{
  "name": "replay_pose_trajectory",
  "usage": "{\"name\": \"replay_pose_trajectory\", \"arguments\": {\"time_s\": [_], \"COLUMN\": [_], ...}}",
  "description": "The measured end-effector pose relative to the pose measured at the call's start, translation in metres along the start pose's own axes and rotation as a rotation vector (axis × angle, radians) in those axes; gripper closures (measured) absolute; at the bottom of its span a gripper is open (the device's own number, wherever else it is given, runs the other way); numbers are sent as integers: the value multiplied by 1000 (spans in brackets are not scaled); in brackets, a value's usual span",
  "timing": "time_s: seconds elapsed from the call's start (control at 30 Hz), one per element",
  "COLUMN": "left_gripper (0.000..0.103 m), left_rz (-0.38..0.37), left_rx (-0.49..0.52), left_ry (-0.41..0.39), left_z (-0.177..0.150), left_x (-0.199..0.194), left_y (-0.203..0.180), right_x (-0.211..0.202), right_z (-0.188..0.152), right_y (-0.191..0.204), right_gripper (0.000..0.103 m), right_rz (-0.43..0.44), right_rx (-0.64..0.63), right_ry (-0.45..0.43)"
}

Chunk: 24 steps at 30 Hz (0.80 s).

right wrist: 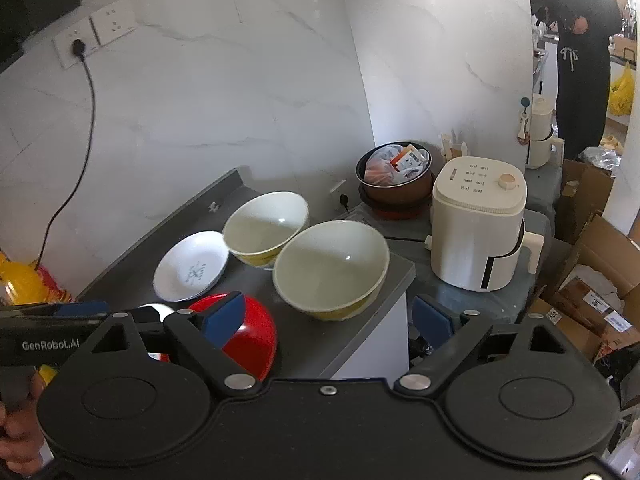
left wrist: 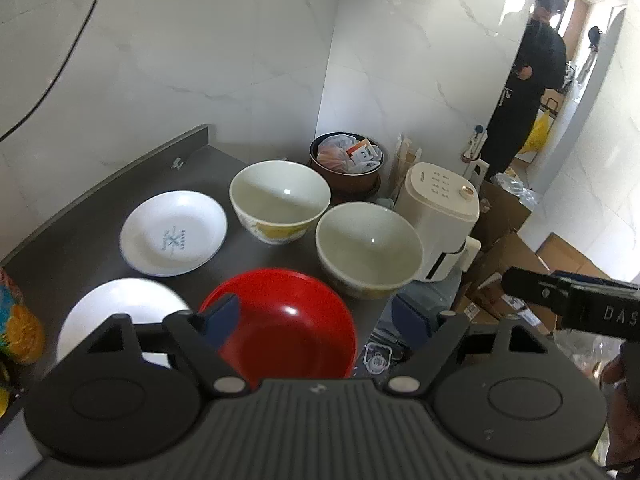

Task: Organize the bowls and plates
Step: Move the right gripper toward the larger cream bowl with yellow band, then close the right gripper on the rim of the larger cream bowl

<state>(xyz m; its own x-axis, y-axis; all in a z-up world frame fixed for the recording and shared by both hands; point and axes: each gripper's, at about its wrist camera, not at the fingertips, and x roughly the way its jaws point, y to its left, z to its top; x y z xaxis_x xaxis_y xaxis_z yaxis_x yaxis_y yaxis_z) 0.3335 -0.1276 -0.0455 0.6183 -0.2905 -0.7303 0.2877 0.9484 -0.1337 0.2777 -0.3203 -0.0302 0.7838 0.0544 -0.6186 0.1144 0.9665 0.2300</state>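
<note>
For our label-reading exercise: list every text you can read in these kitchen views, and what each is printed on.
"GenRobot.AI": on the left claw.
"DAS", cut off by the frame edge: on the right claw.
Plate print: blurred, unreadable.
Air fryer button labels: too small.
Box labels: too small.

A home kitchen. Marble-look wall tiles (right wrist: 240,80) rise behind a grey counter (left wrist: 80,248) with bowls (left wrist: 280,200) and plates (left wrist: 174,232), beside an air fryer (right wrist: 478,224), a pot (right wrist: 394,184) and wall sockets (right wrist: 96,32). Cardboard boxes (right wrist: 592,280) crowd the floor.
</note>
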Motion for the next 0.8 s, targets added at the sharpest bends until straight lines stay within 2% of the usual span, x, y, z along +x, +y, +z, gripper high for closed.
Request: {"name": "replay_pose_trajectory", "arguments": {"time_s": [0.33,0.47,0.8], "left_gripper": [43,53,68], "left_rz": [9,12,57], "left_rx": [-31,-56,-123], "left_ry": [35,61,128], "left_z": [32,39,44], "left_x": [65,92,153], "left_y": [-25,-27,-19], "right_x": [62,89,146], "right_z": [20,24,25], "right_y": [-36,-49,-68], "right_gripper": [29,36,51], "right_rz": [46,72,102], "right_rx": [7,32,41], "right_ry": [91,132,218]}}
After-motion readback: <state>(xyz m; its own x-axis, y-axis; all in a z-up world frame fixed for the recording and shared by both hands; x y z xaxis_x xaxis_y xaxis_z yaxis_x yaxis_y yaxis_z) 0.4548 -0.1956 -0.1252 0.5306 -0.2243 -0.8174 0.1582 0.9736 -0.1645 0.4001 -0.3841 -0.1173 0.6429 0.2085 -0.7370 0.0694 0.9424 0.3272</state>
